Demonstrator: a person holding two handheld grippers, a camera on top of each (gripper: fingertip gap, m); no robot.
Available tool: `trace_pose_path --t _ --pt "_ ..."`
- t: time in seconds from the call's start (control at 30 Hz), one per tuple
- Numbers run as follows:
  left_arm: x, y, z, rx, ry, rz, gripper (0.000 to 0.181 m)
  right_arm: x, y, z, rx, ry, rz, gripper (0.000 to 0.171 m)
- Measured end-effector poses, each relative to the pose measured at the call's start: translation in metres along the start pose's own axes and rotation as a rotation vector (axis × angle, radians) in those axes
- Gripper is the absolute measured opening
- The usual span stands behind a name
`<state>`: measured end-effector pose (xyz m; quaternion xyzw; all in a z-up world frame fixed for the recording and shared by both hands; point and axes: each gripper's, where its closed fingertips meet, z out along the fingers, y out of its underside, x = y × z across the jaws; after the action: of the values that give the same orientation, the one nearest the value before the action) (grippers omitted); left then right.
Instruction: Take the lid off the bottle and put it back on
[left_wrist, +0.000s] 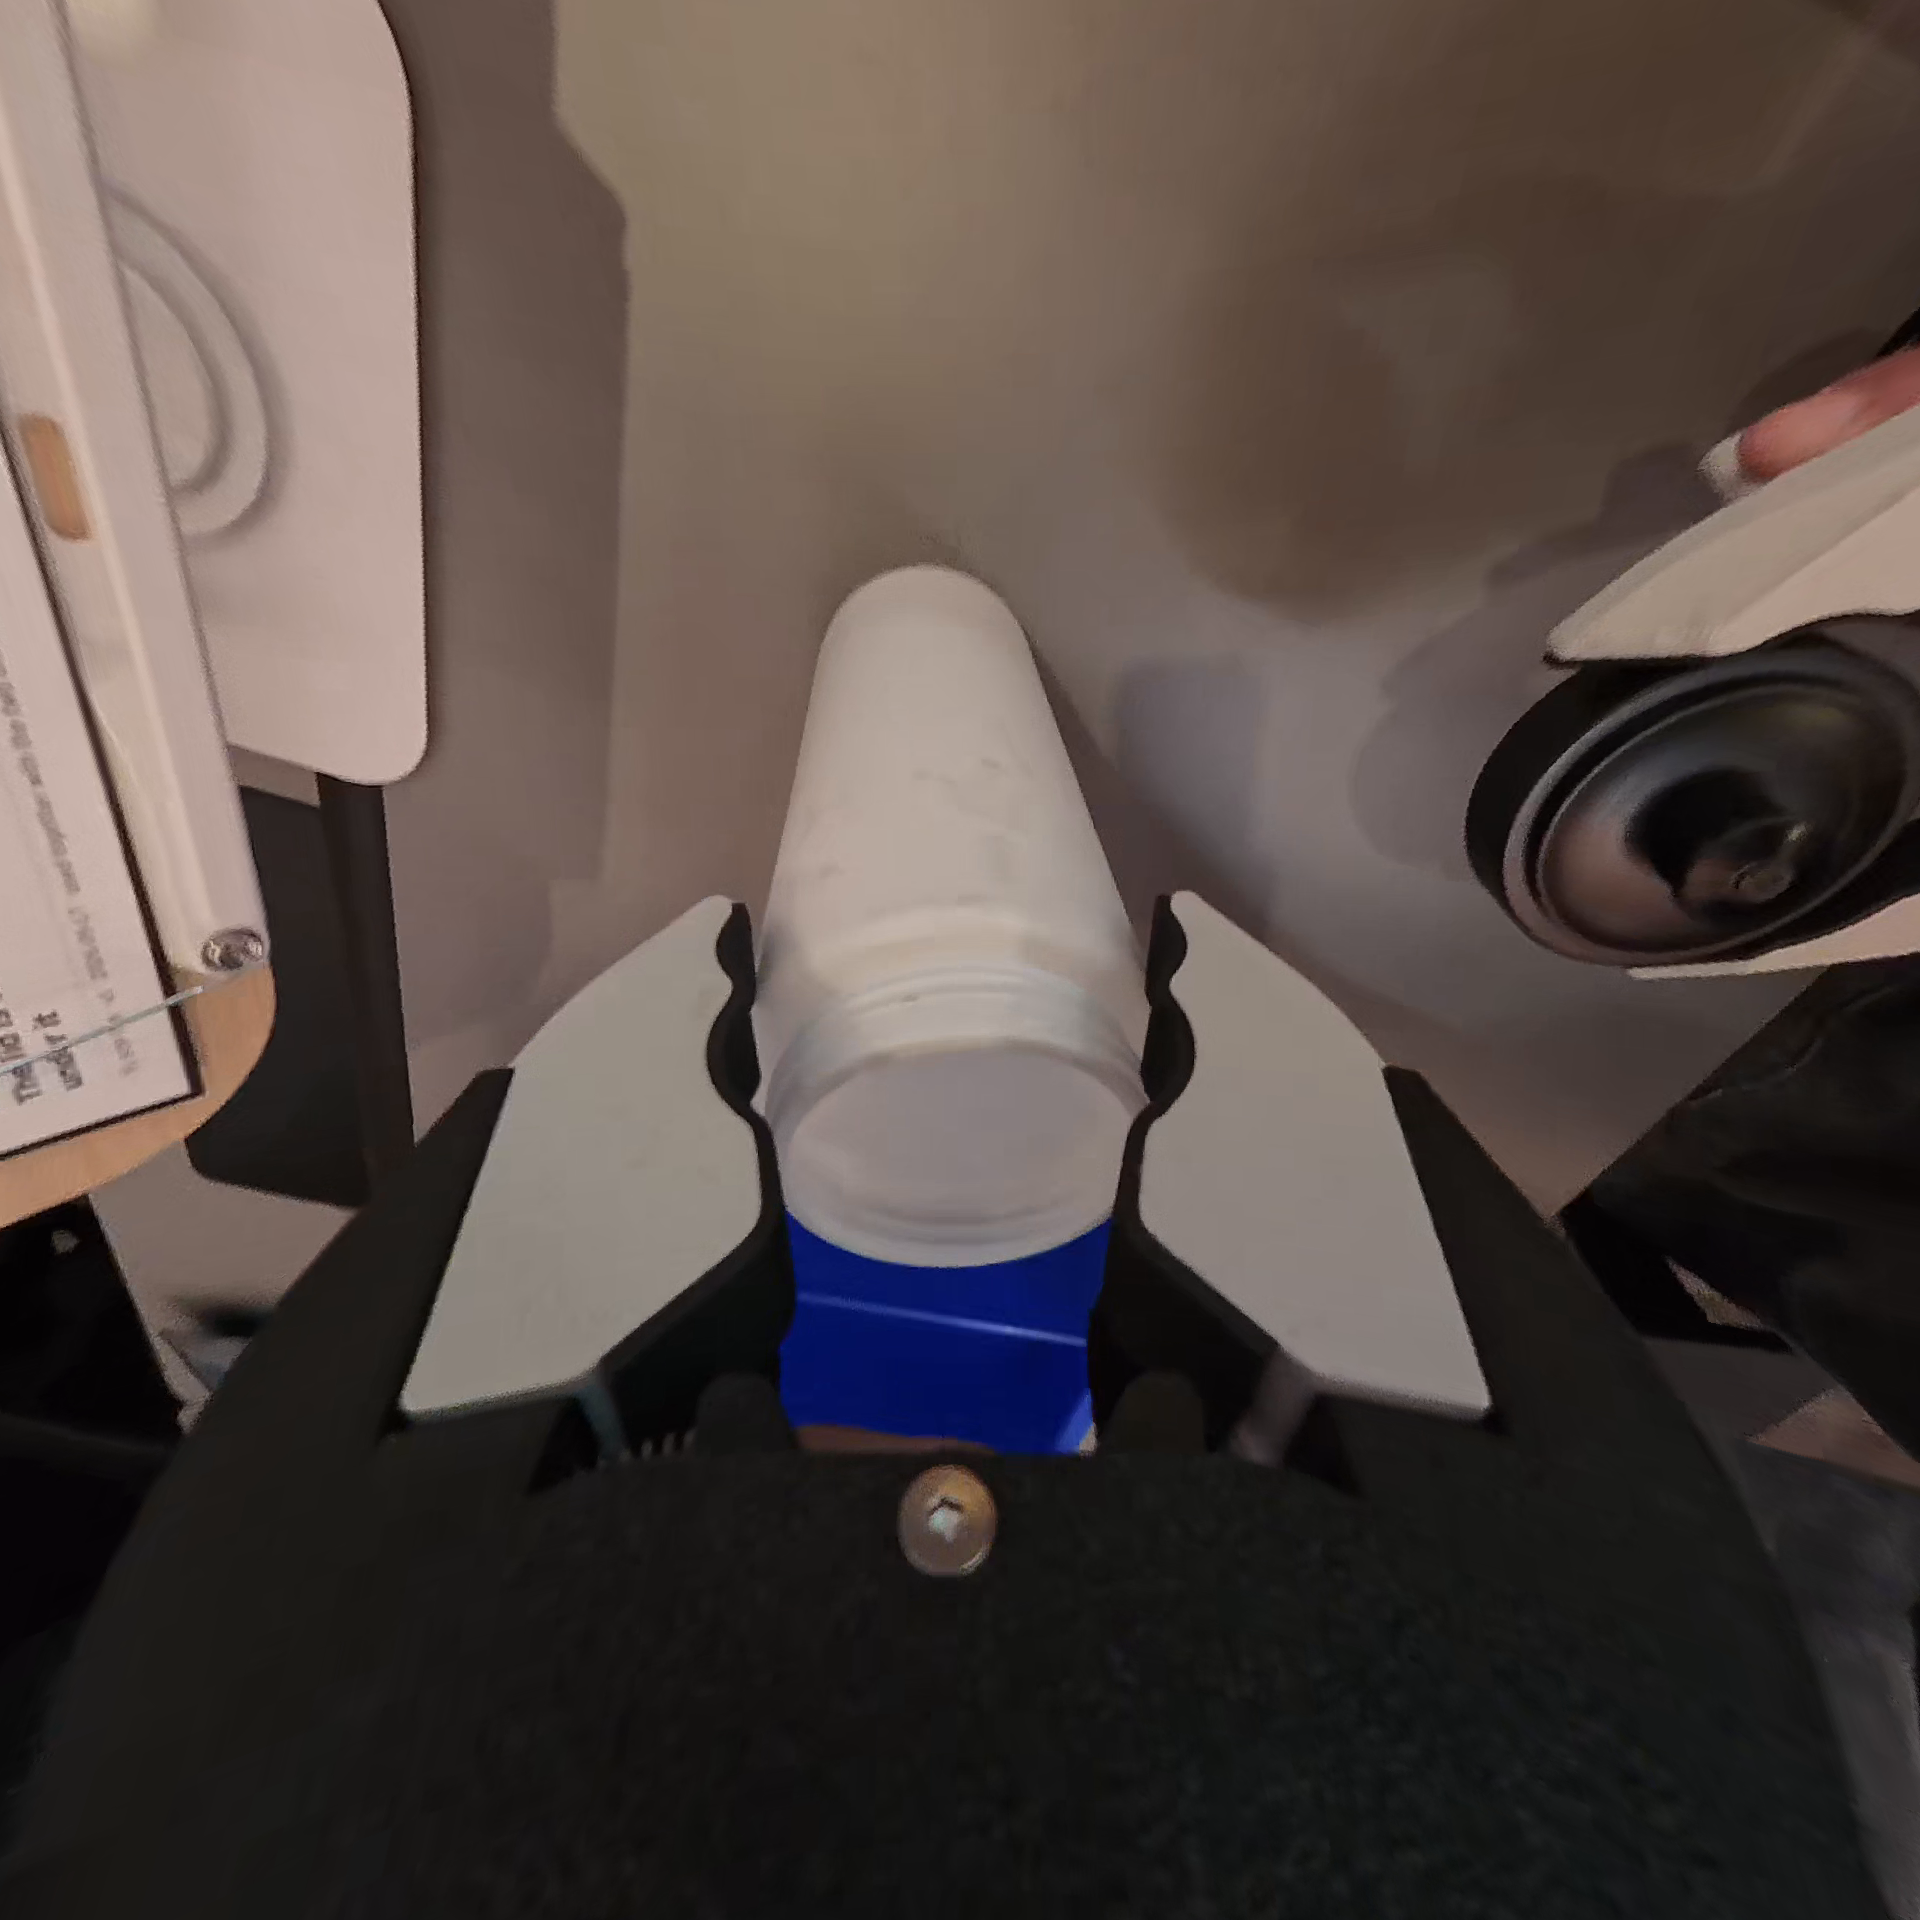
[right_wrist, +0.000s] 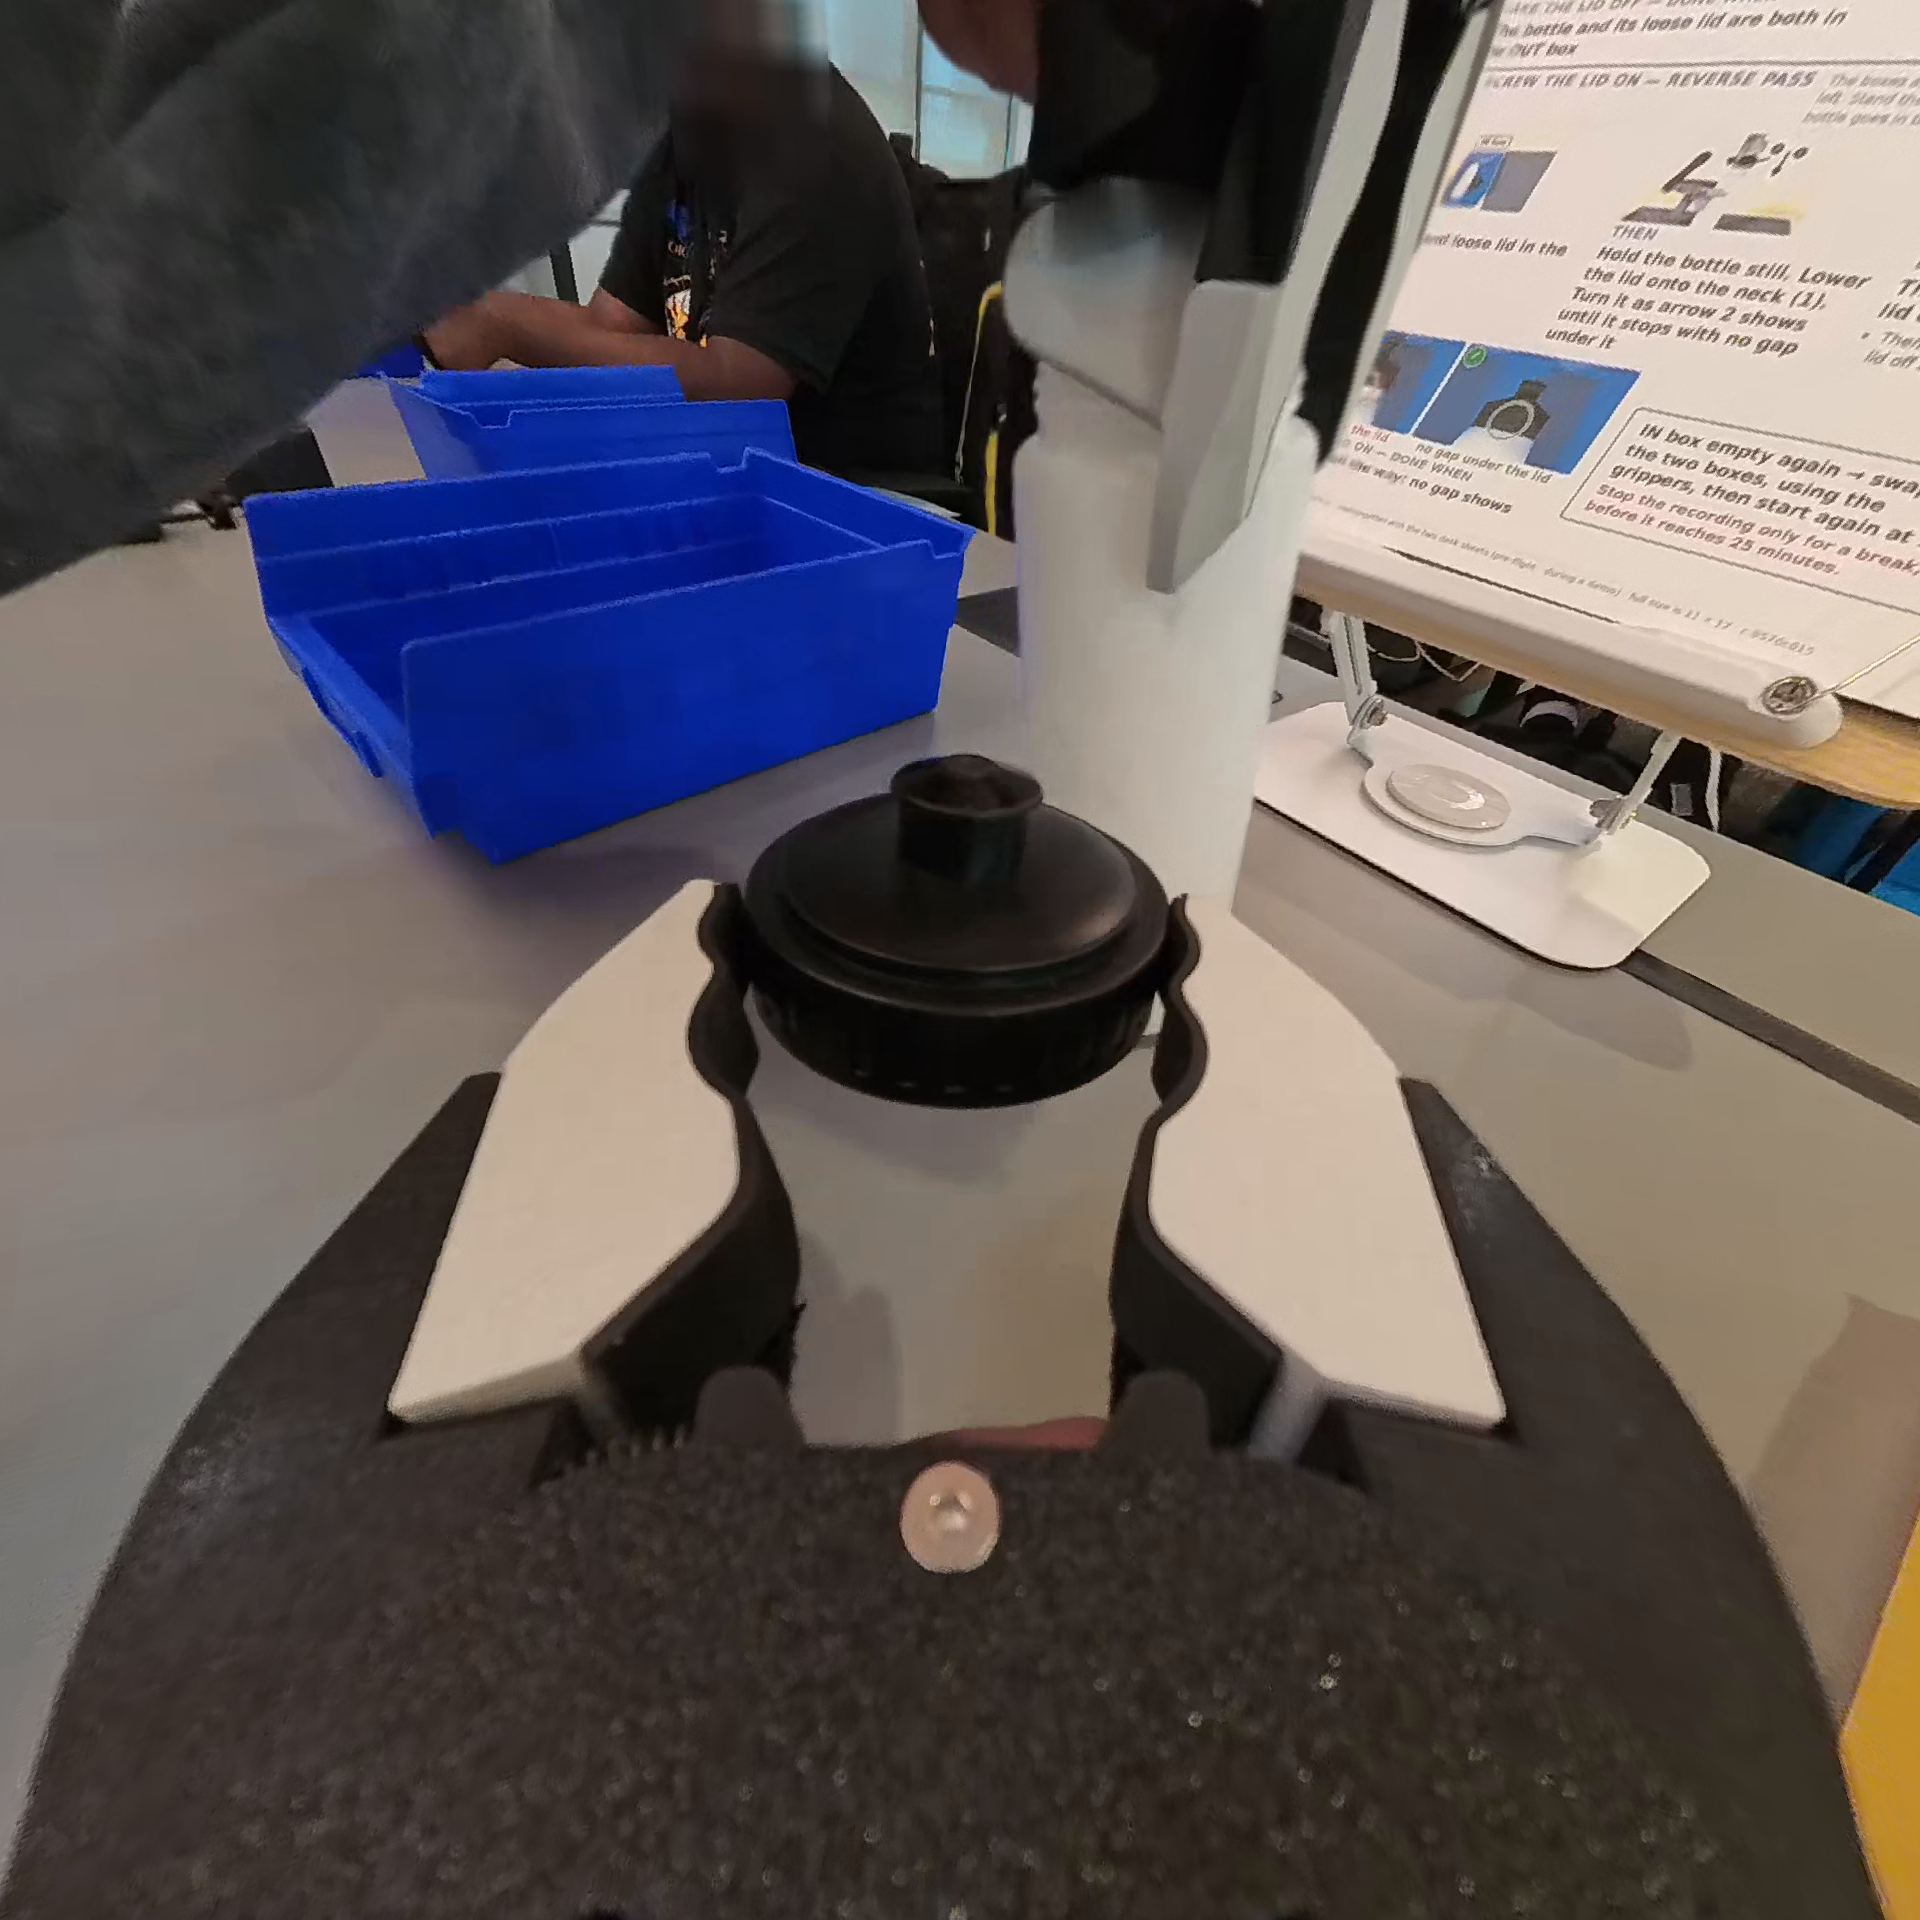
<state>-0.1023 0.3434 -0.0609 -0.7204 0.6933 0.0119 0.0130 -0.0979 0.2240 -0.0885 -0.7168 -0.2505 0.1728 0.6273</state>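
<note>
A white bottle (left_wrist: 925, 790) stands upright on the grey table, seen from above in the left wrist view. Its threaded neck is bare, with no lid on it. My left gripper (left_wrist: 951, 920) is shut on the bottle just below the threads. My right gripper (right_wrist: 951, 914) is shut on the black screw lid (right_wrist: 935, 997), held level above the table and in front of the bottle (right_wrist: 1122, 675). In the left wrist view the lid (left_wrist: 1704, 831) shows its underside at the right, apart from the bottle. One finger (right_wrist: 1216, 416) of the left gripper shows on the bottle's upper part.
Two blue bins (right_wrist: 623, 644) sit on the table (right_wrist: 208, 935) to the left of the bottle. An instruction sheet (right_wrist: 1662, 312) on a white stand (right_wrist: 1475, 831) is at the right. A person (right_wrist: 769, 260) sits behind the table. A grey sleeve (right_wrist: 260, 208) crosses the top left.
</note>
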Motion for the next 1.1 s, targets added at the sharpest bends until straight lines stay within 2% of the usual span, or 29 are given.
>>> trace_pose_path --t 0.23,0.37,0.47,0.57,0.67,0.73,0.8,0.83,0.93,1.0,1.03,1.1 --pt "-0.004 -0.025 0.004 0.100 0.018 0.015 0.073 0.004 0.005 0.001 -0.013 0.001 0.023 0.075" --pt "-0.015 -0.027 0.009 0.124 -0.055 0.024 0.074 0.005 0.005 0.000 -0.013 0.004 0.021 0.075" --pt "-0.021 -0.032 0.008 0.207 -0.072 -0.007 0.080 0.007 0.009 0.001 -0.022 0.002 0.027 0.075" --pt "-0.023 -0.050 -0.012 0.457 -0.066 -0.065 0.083 0.009 0.012 0.002 -0.027 0.002 0.039 0.075" --pt "-0.017 -0.064 -0.062 0.885 -0.064 -0.159 0.087 0.012 0.013 0.002 -0.022 0.004 0.058 0.075" --pt "-0.007 -0.056 -0.094 1.176 -0.047 -0.222 0.086 0.014 0.012 0.001 -0.017 0.007 0.069 0.075" --pt "-0.002 -0.037 -0.105 1.366 -0.076 -0.292 0.082 0.016 0.012 0.001 -0.015 0.007 0.081 0.075" --pt "-0.003 -0.027 -0.103 1.416 -0.115 -0.328 0.080 0.017 0.012 0.001 -0.014 0.006 0.088 0.075" --pt "-0.006 0.001 -0.086 1.481 -0.233 -0.411 0.087 0.016 0.010 0.000 -0.012 0.003 0.085 0.075" --pt "0.001 0.012 -0.072 1.543 -0.253 -0.436 0.090 0.015 0.009 0.000 -0.011 0.005 0.077 0.075" --pt "0.003 0.016 -0.059 1.539 -0.262 -0.448 0.094 0.015 0.010 0.000 -0.013 0.004 0.076 0.075" --pt "0.000 0.018 -0.029 1.474 -0.294 -0.467 0.089 0.015 0.011 0.001 -0.020 0.004 0.072 0.075"
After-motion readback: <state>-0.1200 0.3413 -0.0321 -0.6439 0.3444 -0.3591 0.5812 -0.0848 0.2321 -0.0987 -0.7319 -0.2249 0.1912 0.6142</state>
